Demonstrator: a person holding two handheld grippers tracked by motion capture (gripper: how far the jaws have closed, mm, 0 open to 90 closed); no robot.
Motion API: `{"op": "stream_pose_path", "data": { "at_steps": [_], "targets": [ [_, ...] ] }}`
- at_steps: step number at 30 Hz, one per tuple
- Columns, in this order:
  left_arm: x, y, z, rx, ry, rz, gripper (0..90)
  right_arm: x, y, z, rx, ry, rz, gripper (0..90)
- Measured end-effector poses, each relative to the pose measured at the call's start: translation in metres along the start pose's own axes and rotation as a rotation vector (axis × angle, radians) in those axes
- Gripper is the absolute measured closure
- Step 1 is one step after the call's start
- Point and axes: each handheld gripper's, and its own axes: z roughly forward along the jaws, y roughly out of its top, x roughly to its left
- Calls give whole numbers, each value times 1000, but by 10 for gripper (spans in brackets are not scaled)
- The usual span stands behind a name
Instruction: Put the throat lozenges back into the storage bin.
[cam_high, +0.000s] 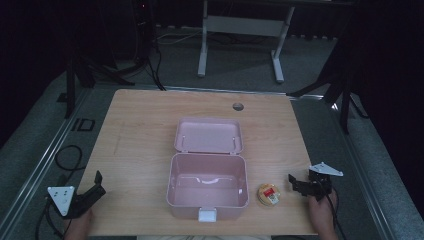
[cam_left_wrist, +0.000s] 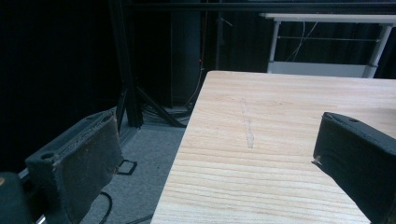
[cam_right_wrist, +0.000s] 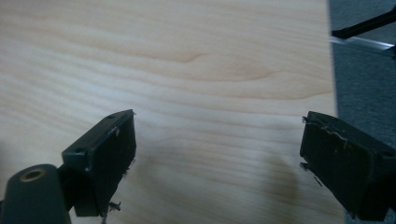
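A pink plastic box (cam_high: 207, 186) stands open at the middle front of the wooden table (cam_high: 140, 125), its lid (cam_high: 208, 135) folded back flat behind it and its inside bare. Just right of the box lies a small round tin (cam_high: 269, 195) with a red and yellow label. My right gripper (cam_high: 294, 183) hovers open a short way right of the tin, jaws pointing left; in its own view the right gripper (cam_right_wrist: 218, 119) has only bare wood between the jaws. My left gripper (cam_high: 99, 184) is open at the table's front left corner; the left gripper (cam_left_wrist: 217, 126) holds nothing.
A round cable hole (cam_high: 238, 106) sits near the table's far edge. The table's left edge (cam_left_wrist: 187, 130) drops to grey floor with cables (cam_high: 67, 157). A white desk frame (cam_high: 240, 30) stands behind the table.
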Motion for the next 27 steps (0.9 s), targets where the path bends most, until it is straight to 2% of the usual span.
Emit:
{"op": "stream_pose_path", "data": {
  "at_steps": [3, 6, 11, 13, 16, 17, 19, 21, 24, 25, 27],
  "targets": [
    [0, 0, 0, 0, 2, 0, 12, 1, 1, 0, 19, 48, -38, 104],
    [0, 0, 0, 3, -1, 3, 12, 3, -1, -2, 53, 70, -81, 104],
    [0, 0, 0, 4, -1, 3, 12, 1, 1, -8, 109, 113, -114, 104],
    [0, 0, 0, 3, -1, 3, 12, 1, 3, -11, 142, 141, -140, 106],
    [0, 0, 0, 2, -2, 2, 12, 2, 8, -15, 206, 159, -188, 136],
    [0, 0, 0, 2, -3, 1, 12, 3, 10, -17, 210, 148, -214, 136],
    [0, 0, 0, 2, -3, 0, 12, 3, 14, -20, 229, 182, -242, 132],
    [0, 0, 0, 3, -4, 3, 12, 5, 16, -22, 270, 208, -273, 128],
    [0, 0, 0, 4, -4, 5, 12, 8, 19, -21, 365, 259, -353, 125],
    [0, 0, 0, 3, -4, 5, 12, 10, 19, -21, 393, 259, -387, 125],
    [0, 0, 0, 4, -3, 6, 12, 12, 21, -21, 443, 279, -415, 124]
  ]
}}
